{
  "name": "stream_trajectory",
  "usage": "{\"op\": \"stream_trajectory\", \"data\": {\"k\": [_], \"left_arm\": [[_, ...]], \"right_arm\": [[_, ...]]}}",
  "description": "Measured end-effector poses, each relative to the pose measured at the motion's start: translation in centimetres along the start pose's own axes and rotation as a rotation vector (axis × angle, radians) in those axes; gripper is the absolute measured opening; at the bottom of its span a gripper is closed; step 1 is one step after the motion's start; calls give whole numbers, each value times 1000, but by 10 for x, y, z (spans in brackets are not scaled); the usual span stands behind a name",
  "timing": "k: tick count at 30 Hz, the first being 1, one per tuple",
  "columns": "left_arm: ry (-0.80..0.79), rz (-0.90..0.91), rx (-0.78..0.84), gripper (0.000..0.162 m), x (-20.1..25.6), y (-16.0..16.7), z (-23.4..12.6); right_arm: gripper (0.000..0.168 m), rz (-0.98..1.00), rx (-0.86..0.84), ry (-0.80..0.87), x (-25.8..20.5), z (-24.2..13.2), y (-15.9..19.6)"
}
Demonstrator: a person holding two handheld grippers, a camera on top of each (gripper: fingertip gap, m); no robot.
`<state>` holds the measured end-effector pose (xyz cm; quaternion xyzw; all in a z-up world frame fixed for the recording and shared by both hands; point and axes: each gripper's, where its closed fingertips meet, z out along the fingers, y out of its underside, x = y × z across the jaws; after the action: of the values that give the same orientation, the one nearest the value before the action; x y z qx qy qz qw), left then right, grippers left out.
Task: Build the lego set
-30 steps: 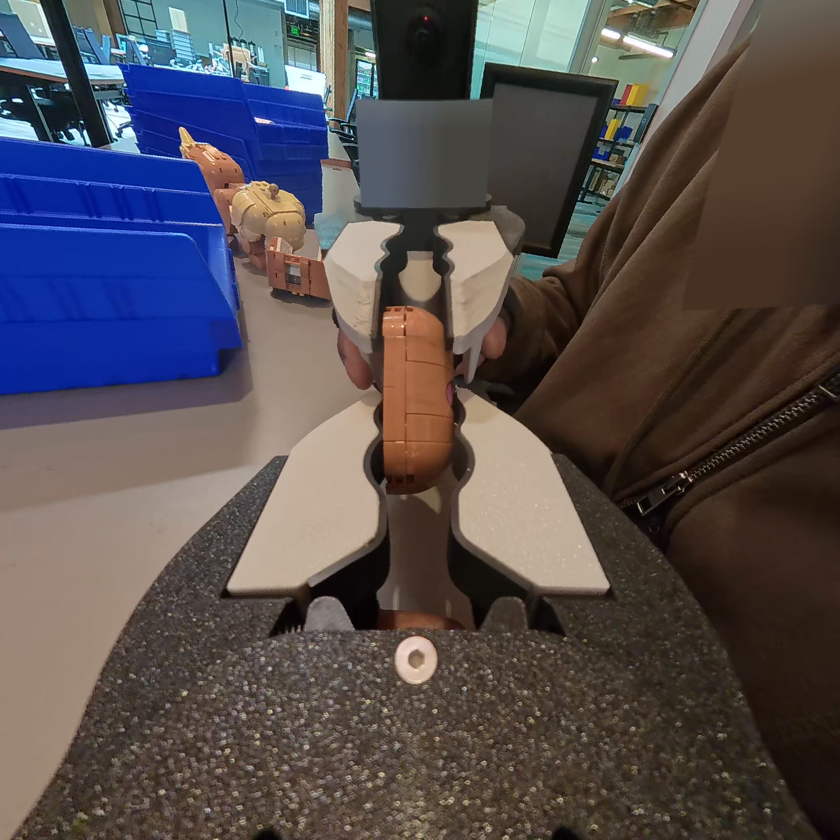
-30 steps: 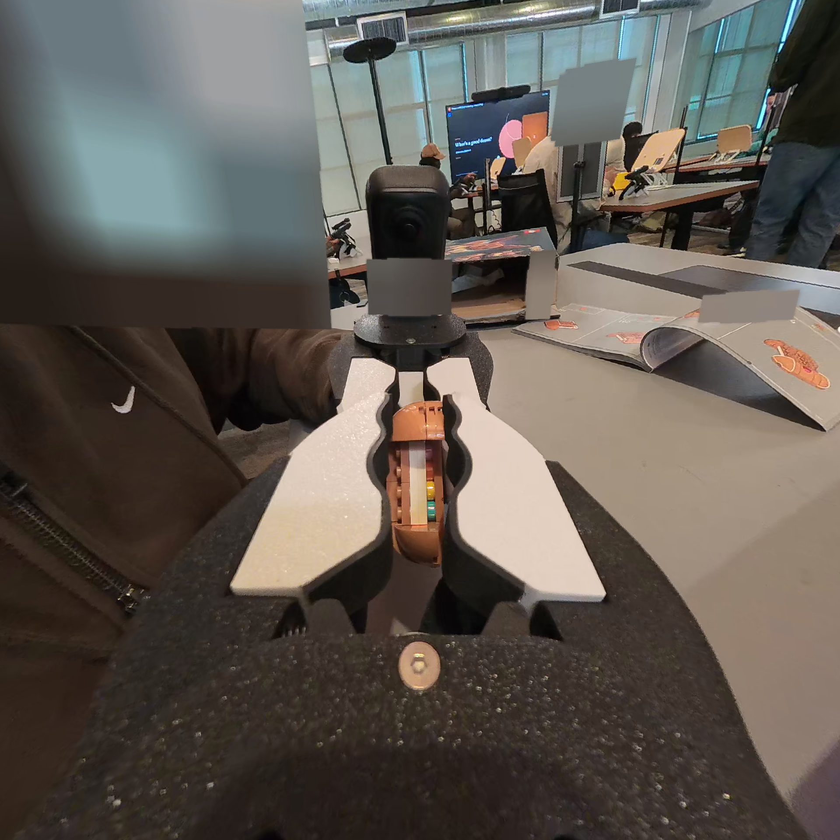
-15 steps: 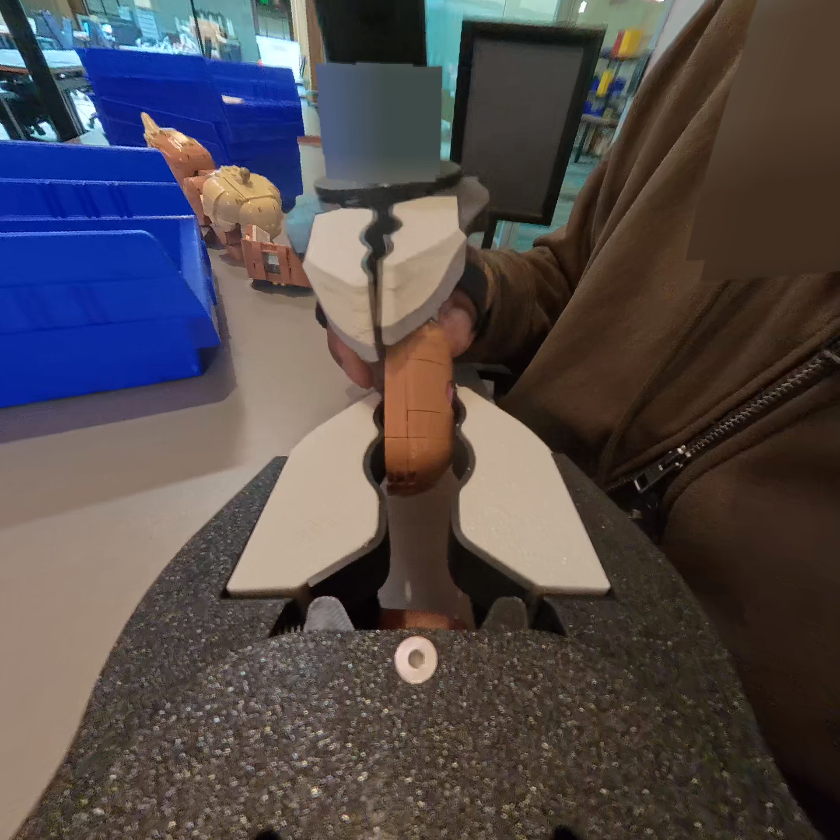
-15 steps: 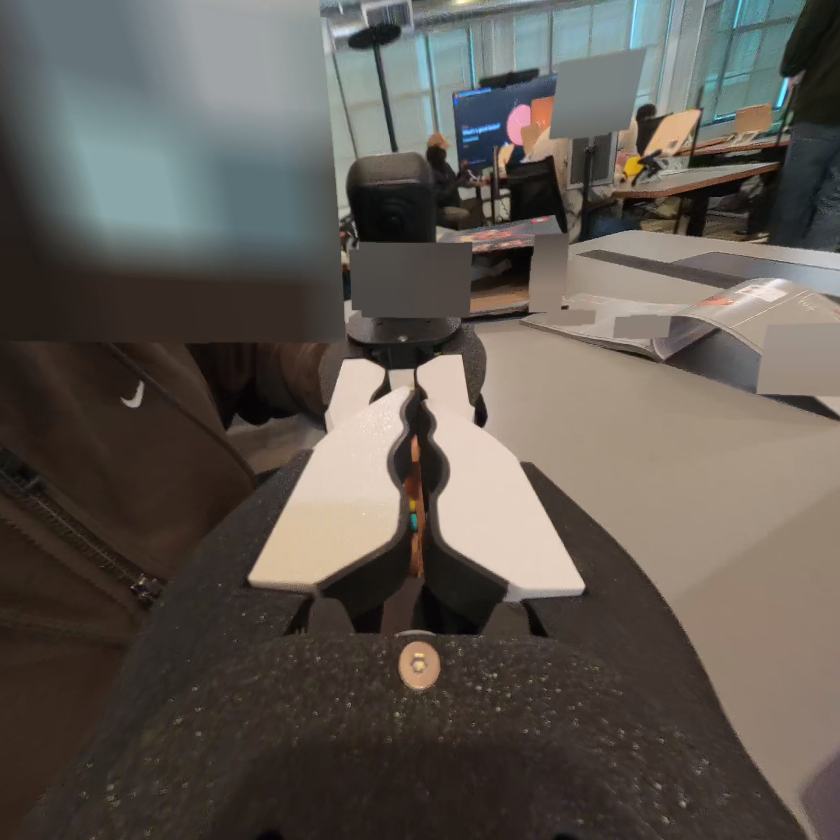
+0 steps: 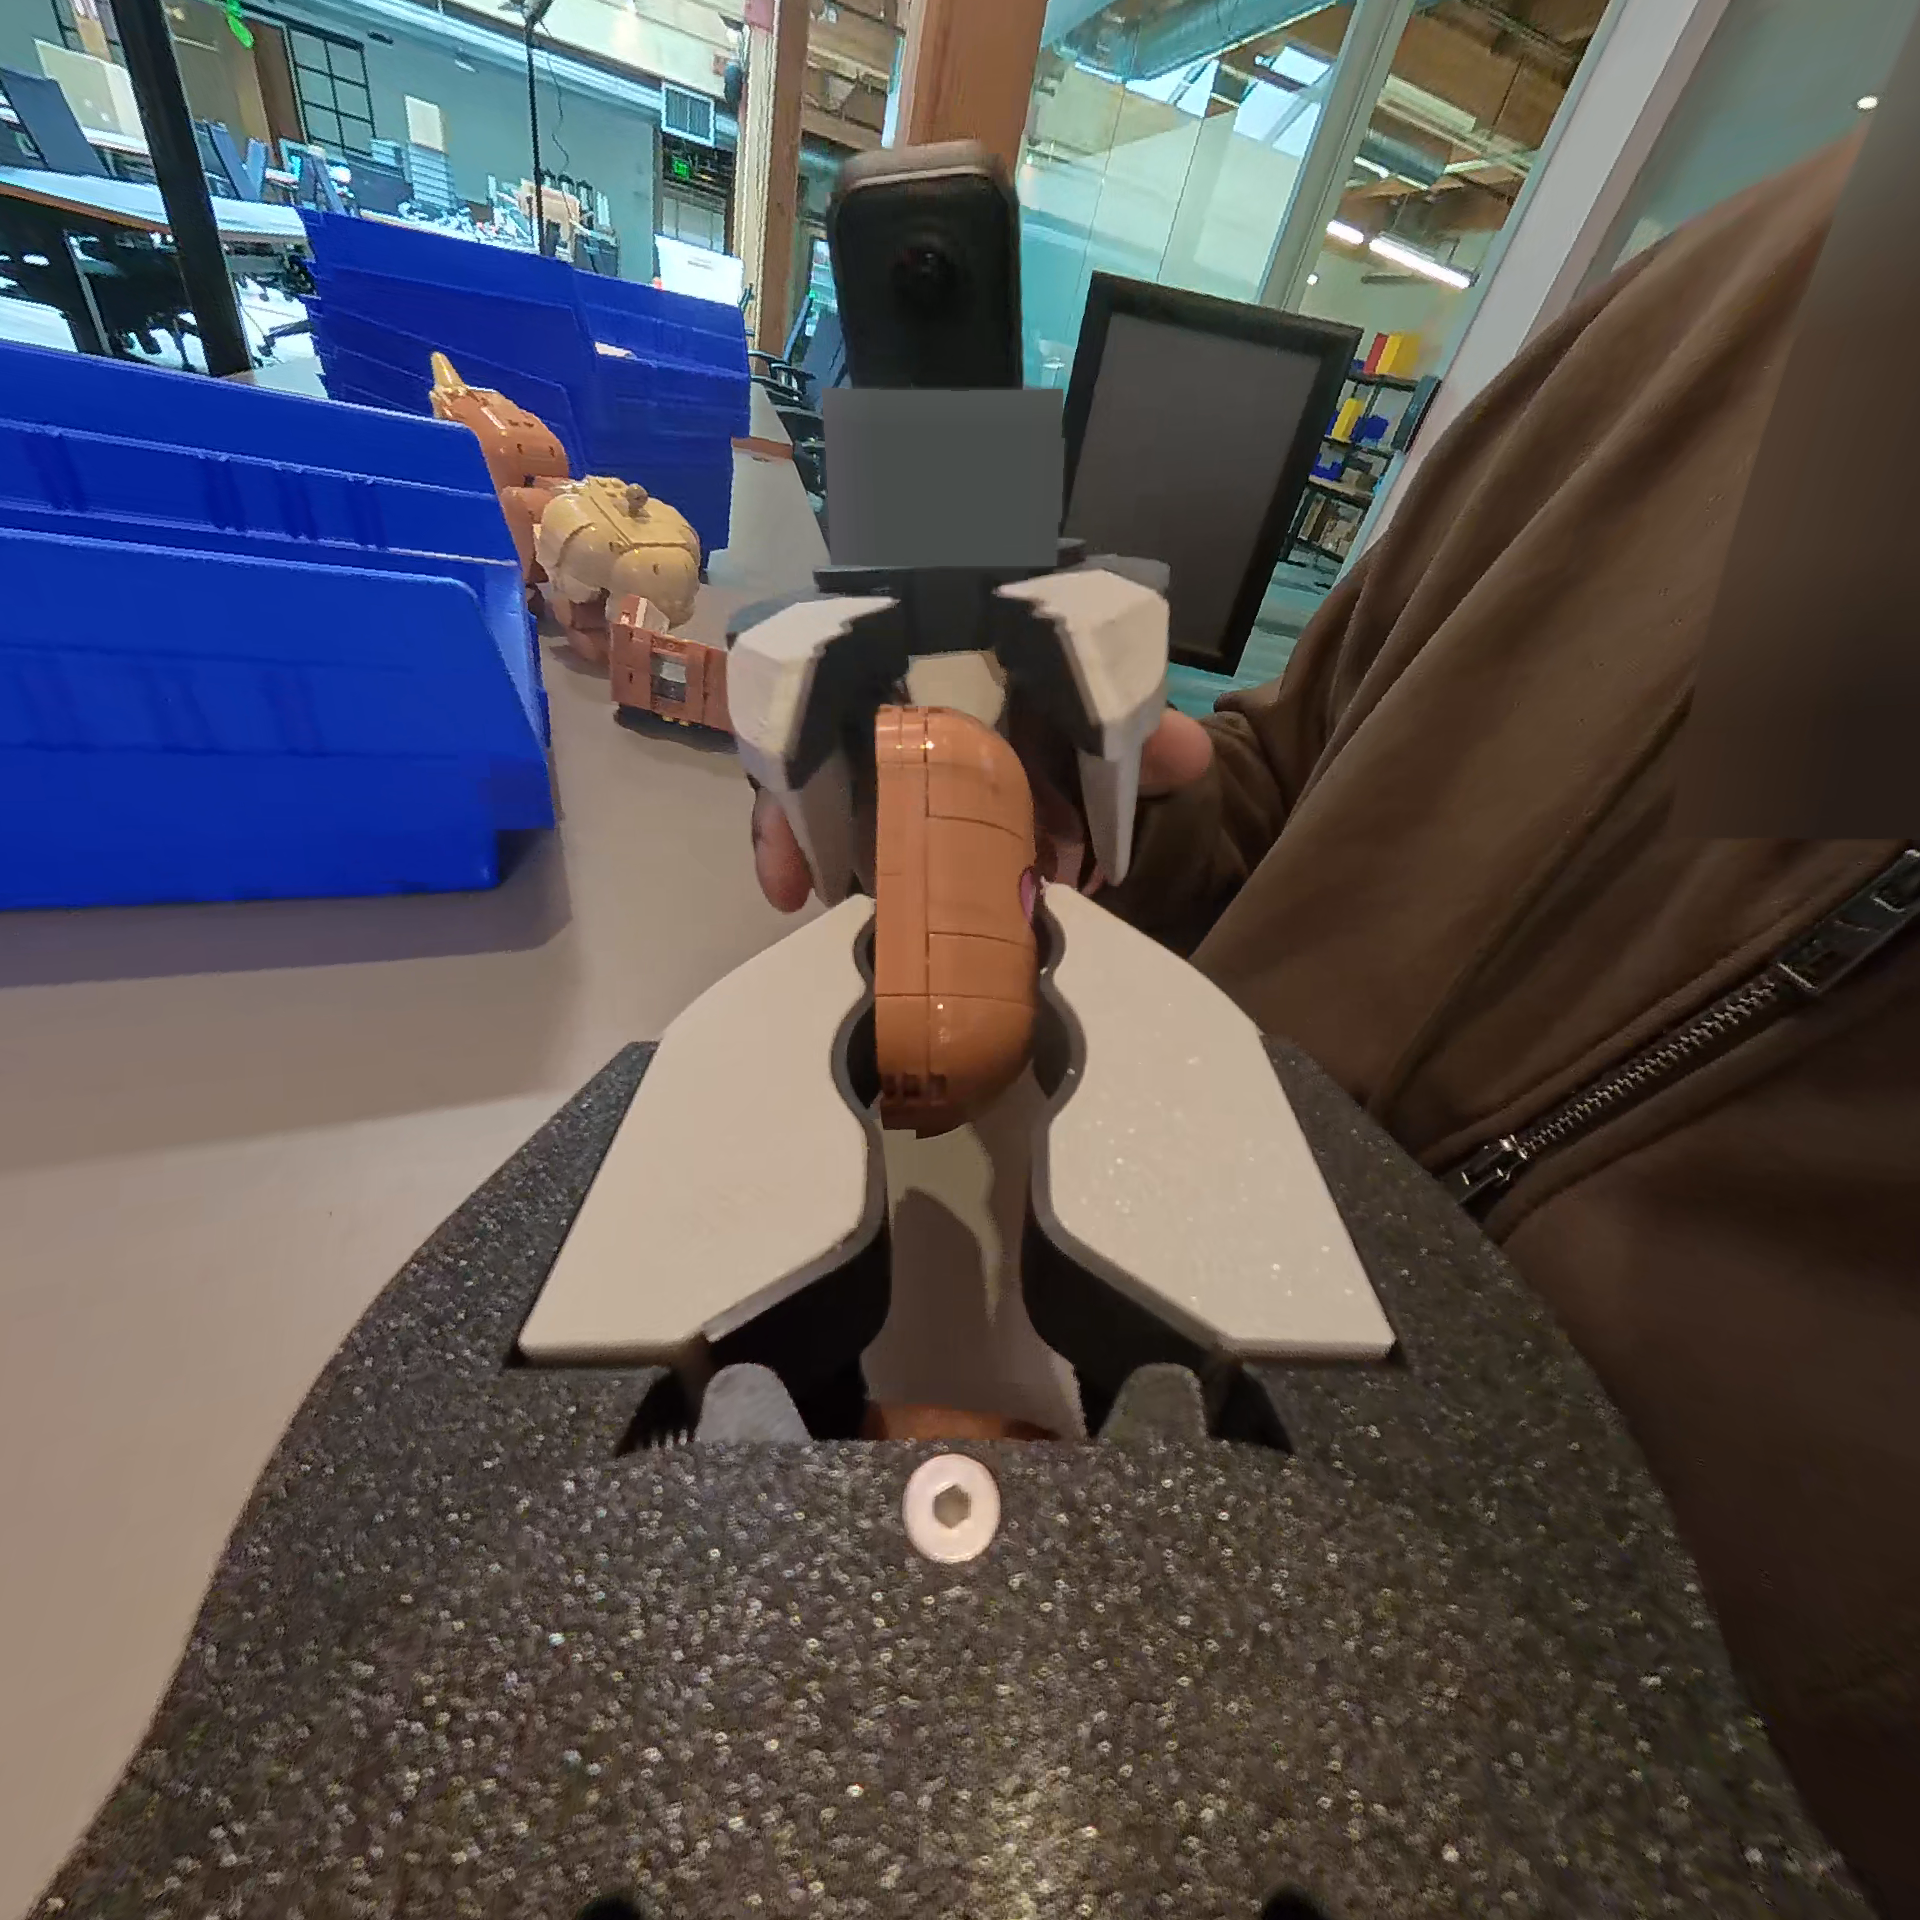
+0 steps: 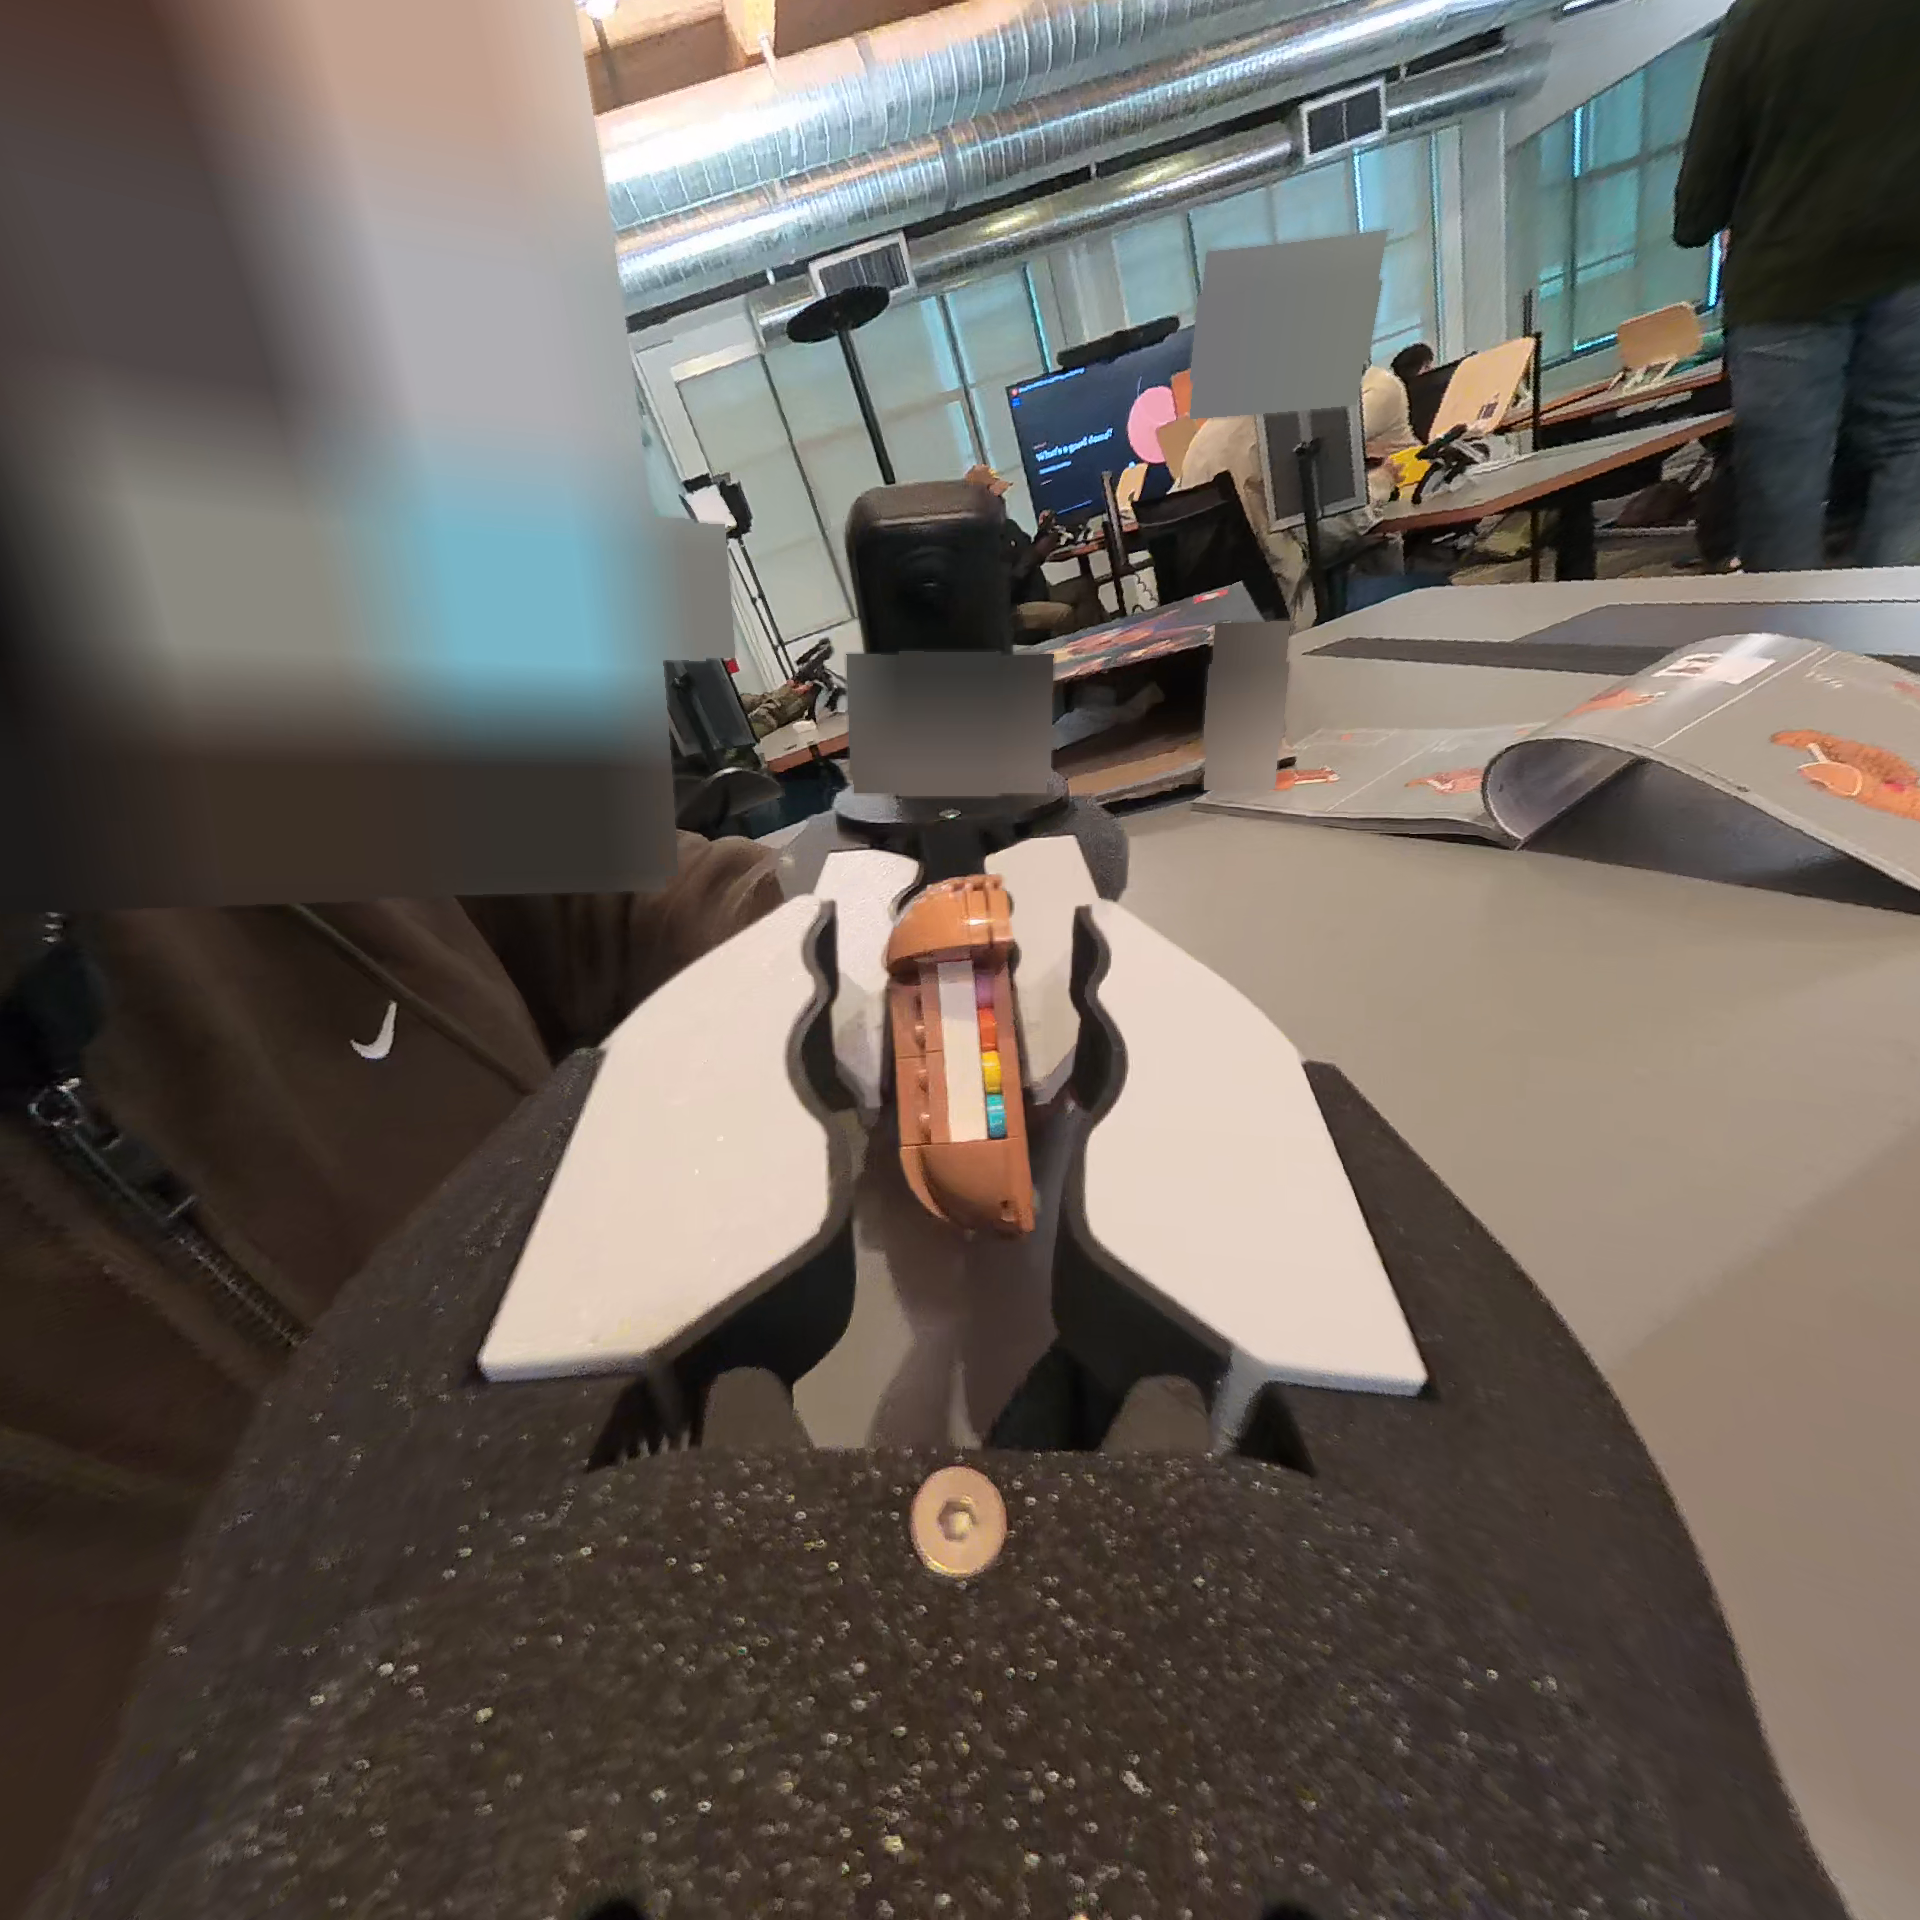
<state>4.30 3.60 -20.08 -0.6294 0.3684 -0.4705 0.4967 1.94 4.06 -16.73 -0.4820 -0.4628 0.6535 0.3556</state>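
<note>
A curved brown lego piece (image 5: pixel 951 935) with a white strip and a row of coloured studs on one side (image 6: pixel 961 1070) is held in the air. My left gripper (image 5: pixel 956 914) is shut on its lower half. My right gripper (image 6: pixel 956 914) faces the left one head-on. It is open, with its fingers (image 5: pixel 790 727) standing either side of the piece's top end, a gap on both sides. The left gripper's fingers (image 6: pixel 1049 878) show just behind the piece in the right wrist view. A hand holds the right gripper.
Blue bins (image 5: pixel 239 665) stand on the grey table at the left. Behind them are tan and brown lego animal models (image 5: pixel 613 551) and a brown lego block (image 5: pixel 675 686). An open instruction booklet (image 6: pixel 1621 769) lies at the right. The person's brown hoodie (image 5: pixel 1558 935) is close by. Only a small space, under 4 cm, lies between the two pairs of fingers. My left gripper's tips are some 25 cm from the brown lego block (image 5: pixel 675 686).
Half a second ago the right gripper's jaws were nearly closed at the piece's top end. They have now opened wide. The left gripper has kept its hold on the piece.
</note>
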Motion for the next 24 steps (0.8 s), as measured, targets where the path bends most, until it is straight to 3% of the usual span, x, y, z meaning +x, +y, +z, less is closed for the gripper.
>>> {"op": "stream_trajectory", "data": {"k": [4,8,24], "left_arm": [[14,3,-4,25,3,2,2],[22,7,-10,25,4,3,3],[13,-10,-37,25,1,7,4]], "right_arm": [[39,-55,-41,10,-4,7,4],[24,-87,-53,11,-5,10,7],[23,-19,-43,7,-1,8,12]]}}
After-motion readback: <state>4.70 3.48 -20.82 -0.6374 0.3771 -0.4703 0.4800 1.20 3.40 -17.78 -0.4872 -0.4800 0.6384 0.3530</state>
